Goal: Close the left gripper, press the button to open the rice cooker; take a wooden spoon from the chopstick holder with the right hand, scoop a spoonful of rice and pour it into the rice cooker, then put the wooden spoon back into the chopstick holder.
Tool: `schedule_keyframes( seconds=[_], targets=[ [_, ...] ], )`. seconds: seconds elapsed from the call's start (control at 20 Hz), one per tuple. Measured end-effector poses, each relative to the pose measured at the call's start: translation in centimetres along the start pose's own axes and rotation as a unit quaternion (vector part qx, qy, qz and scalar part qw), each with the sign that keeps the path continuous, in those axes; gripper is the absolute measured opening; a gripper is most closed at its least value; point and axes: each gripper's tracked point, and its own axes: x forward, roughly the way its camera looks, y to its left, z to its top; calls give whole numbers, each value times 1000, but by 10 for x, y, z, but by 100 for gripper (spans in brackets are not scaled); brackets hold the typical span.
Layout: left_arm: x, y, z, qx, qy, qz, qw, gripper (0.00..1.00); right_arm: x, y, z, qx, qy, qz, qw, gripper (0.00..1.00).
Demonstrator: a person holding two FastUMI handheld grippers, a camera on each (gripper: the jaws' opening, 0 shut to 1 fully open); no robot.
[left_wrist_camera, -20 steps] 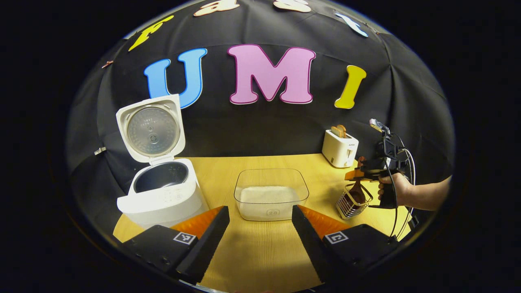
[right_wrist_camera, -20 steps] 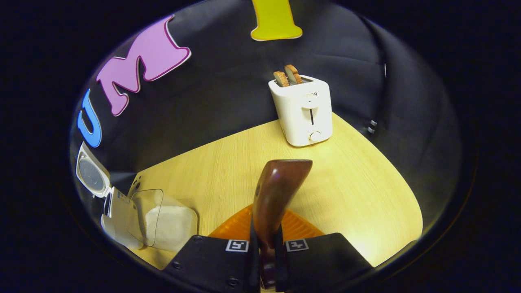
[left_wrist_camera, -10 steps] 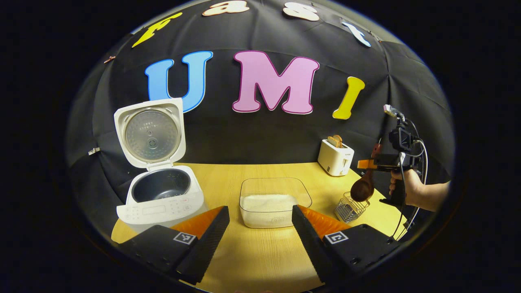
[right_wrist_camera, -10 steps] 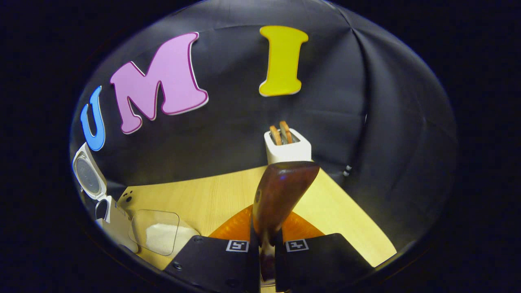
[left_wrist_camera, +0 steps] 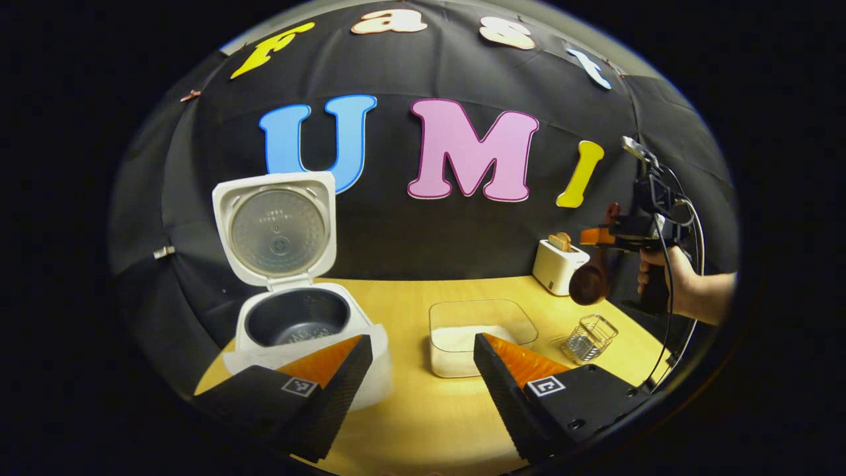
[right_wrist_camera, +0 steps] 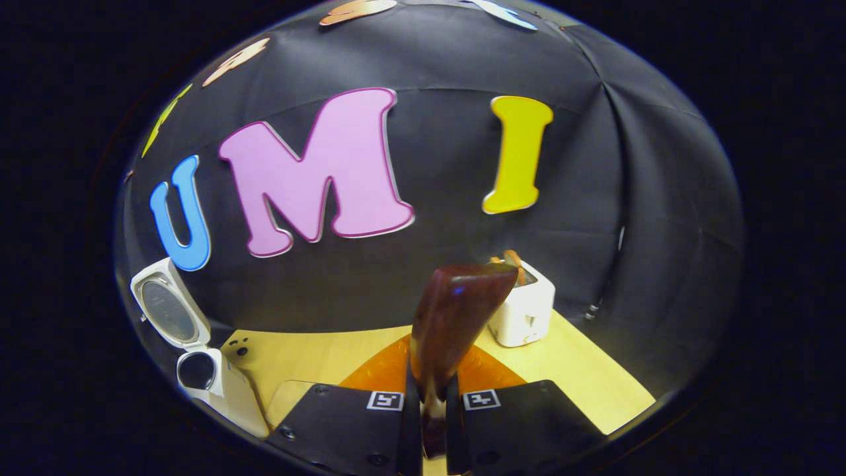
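Right gripper (right_wrist_camera: 428, 410) has its jaws clamped on the wooden spoon (right_wrist_camera: 456, 317), held up in the air above the chopstick holder (left_wrist_camera: 589, 337). Left gripper (left_wrist_camera: 423, 370) hangs with jaws wide apart, gripping nothing, just in front of the rice cooker (left_wrist_camera: 294, 317), whose lid is up on the tabletop (left_wrist_camera: 410, 423).

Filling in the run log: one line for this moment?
cooker: lid open | left gripper: open | right gripper: shut on wooden spoon, above chopstick holder | rice: unscooped

You see the white rice cooker (left_wrist_camera: 301, 317) lid-up, the dark wooden spoon (left_wrist_camera: 590, 283) hanging above the wire chopstick holder (left_wrist_camera: 588, 338).
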Motion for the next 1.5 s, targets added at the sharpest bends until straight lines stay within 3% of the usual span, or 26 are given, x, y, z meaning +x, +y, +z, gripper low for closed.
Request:
schedule_keyframes(
  seconds=[0.45,0.75,0.95,1.1,1.5],
  targets=[
    [-10,50,11,-16,-16,-11,1000,99,49,125,-99,-68,20,45,997,18],
    [-3,69,7,22,-26,-18,999,99,80,117,-137,-78,30,18,996,18],
    [6,65,-8,18,-15,-29,999,99,86,115,-149,-67,43,16,997,18],
    [9,71,-12,-12,-9,-28,1000,99,84,125,-163,-45,67,22,997,18],
    [10,115,-14,-33,-9,18,999,99,71,166,-183,9,104,44,993,18]
  ],
)
